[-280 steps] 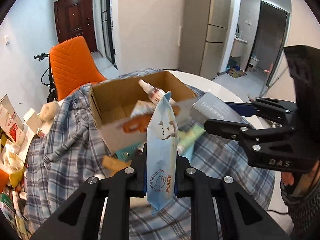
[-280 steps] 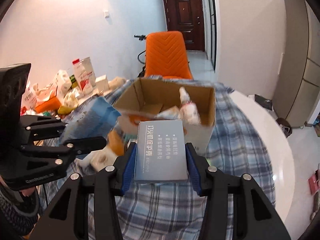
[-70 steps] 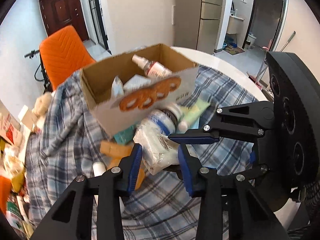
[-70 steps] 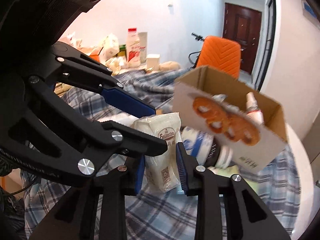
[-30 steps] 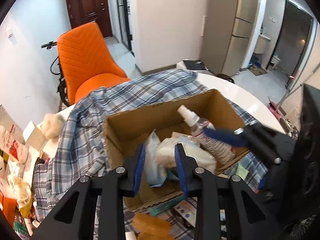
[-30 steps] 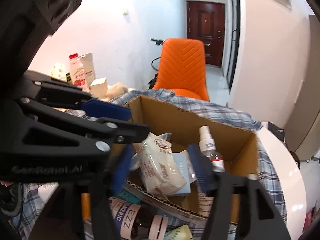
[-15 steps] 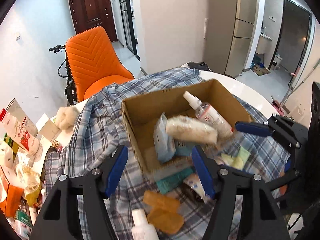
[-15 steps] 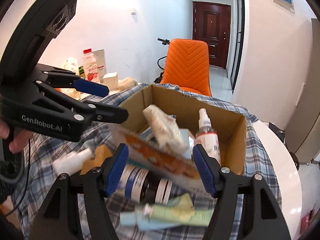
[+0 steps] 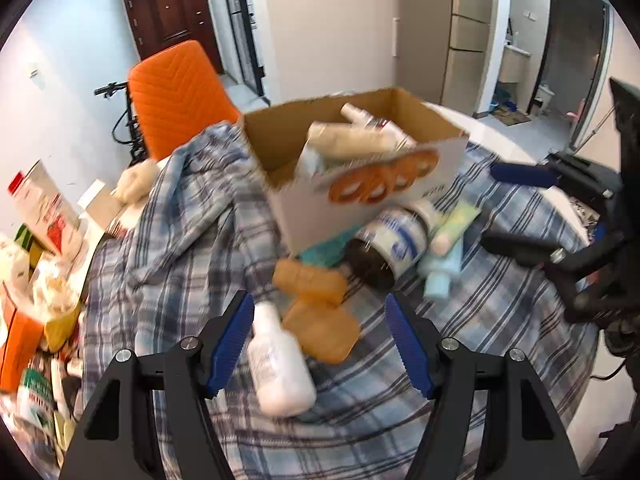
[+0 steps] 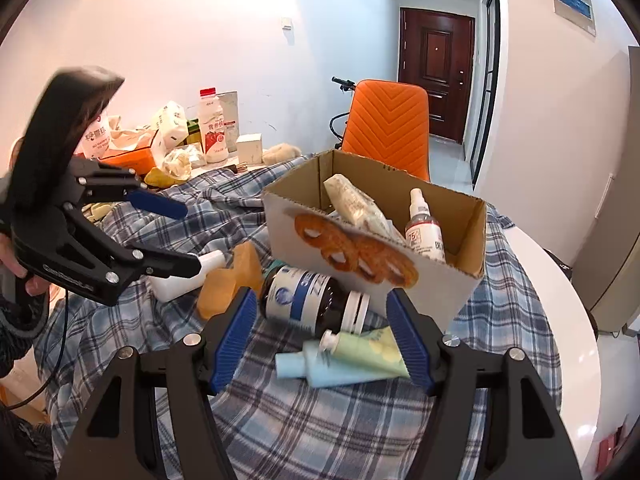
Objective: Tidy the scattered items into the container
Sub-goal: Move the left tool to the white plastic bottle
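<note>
The cardboard box stands on the plaid cloth that covers the bench, its near wall printed with orange rings. Inside it lean a white packet and a clear spray bottle. Touching the box's near wall lies a dark jar with a blue and white label, on its side, cap to the right. Just in front of the jar lie two tubes, a pale green tube and a light blue tube, caps pointing left. Left of the jar are two orange packets, and nearer still a white bottle lies on the cloth.

The right claw is spread, its blue pads either side of the jar and tubes without touching them. The left claw is also spread and pinches nothing; the white bottle and an orange packet lie between its pads.

Beyond the box stands an orange chair. At the far left a heap of cartons and bags sits against the wall.
</note>
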Available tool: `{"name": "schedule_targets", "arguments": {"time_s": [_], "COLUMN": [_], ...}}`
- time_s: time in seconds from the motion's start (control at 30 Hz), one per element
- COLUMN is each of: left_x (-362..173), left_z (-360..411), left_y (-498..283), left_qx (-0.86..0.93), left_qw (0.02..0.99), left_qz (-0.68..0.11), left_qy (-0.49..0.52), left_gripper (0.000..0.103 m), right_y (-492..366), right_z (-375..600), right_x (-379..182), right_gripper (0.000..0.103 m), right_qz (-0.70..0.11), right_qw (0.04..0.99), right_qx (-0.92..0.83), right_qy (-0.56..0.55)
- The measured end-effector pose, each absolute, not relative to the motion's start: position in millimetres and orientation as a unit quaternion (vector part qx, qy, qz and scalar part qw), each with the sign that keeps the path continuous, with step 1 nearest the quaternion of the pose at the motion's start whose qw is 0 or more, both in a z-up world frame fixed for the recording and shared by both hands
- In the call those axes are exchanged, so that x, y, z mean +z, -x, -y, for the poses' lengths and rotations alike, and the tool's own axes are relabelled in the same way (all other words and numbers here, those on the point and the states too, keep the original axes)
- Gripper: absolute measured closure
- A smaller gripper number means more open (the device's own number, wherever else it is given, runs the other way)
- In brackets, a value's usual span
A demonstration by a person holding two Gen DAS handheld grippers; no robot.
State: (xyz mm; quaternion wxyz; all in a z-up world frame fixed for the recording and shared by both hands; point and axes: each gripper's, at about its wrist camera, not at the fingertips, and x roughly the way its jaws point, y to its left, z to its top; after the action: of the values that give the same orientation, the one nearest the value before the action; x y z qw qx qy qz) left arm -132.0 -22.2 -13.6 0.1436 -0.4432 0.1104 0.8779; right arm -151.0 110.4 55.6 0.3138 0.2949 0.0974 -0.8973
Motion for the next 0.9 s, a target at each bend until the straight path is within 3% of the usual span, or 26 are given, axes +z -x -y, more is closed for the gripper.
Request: {"name": "schedule_targets", "arguments": {"time_s": [0.5, 0.6, 0.73, 0.9], "left_x": [-60, -61, -61, -72], "left_z": [39, 42, 44, 45], "left_y": [128, 128, 128, 133], "left_qx": [0.866, 0.869, 0.867, 0.854], "left_qw": [0.126, 0.119, 0.126, 0.118], "left_qz": [-0.098, -0.102, -0.095, -0.108], "left_qy": [0.474, 0.469, 0.473, 0.495], "left_gripper": [0.033, 0.051, 0.058, 0.057], "right_y": [141, 142, 141, 133], "right_z": [-103, -104, -106, -99], "right_x": [10, 5, 7, 10], "right_gripper": [0.037, 0.037, 0.037, 0.037], "right_qz": [-0.118, -0.107, -0.074, -0.084], "right_qw": [0.306, 0.308, 0.324, 0.332], "right_qx": [-0.884, -0.881, -0.875, -0.873], "right_qy": [-0.334, -0.342, -0.351, -0.346]}}
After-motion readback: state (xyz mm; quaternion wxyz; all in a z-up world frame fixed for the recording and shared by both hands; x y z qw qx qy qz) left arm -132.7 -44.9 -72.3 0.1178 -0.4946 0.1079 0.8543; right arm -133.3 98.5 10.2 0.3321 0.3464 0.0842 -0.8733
